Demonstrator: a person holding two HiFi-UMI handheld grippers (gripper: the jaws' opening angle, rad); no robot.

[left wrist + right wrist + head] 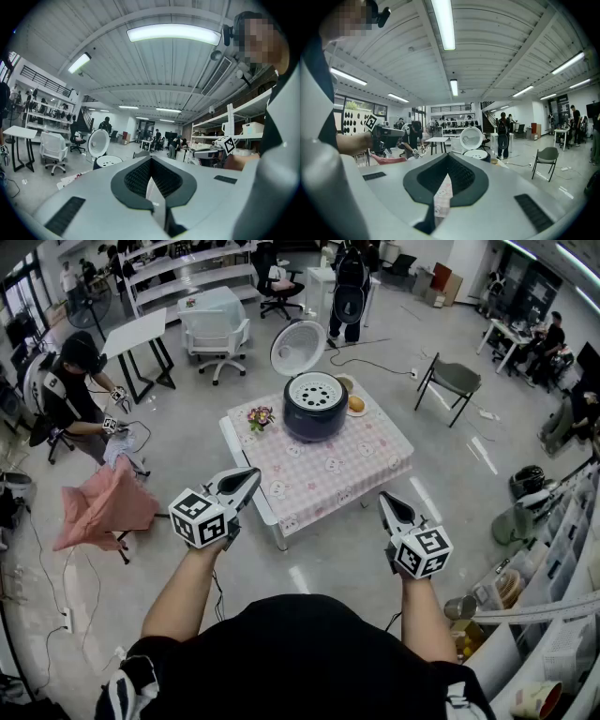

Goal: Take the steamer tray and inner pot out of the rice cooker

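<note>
Beyond left claw [251, 474], right claw [385, 501] (both closed, empty), rice cooker [314, 423], steamer tray [316, 390] seemingly seated, clearest overhead

- We can read no words, brand names or numbers in any view.
- The only signs we find are black-and-white square markers [200, 517] on the cubes of the left gripper [249, 476] and right gripper [386, 502].

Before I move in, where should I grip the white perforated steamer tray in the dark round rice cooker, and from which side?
Probably its rim. The white perforated steamer tray sits flat in the mouth of the dark round rice cooker, and its rim looks exposed. Come from above on the near side, because the open white lid stands up behind it.
</note>
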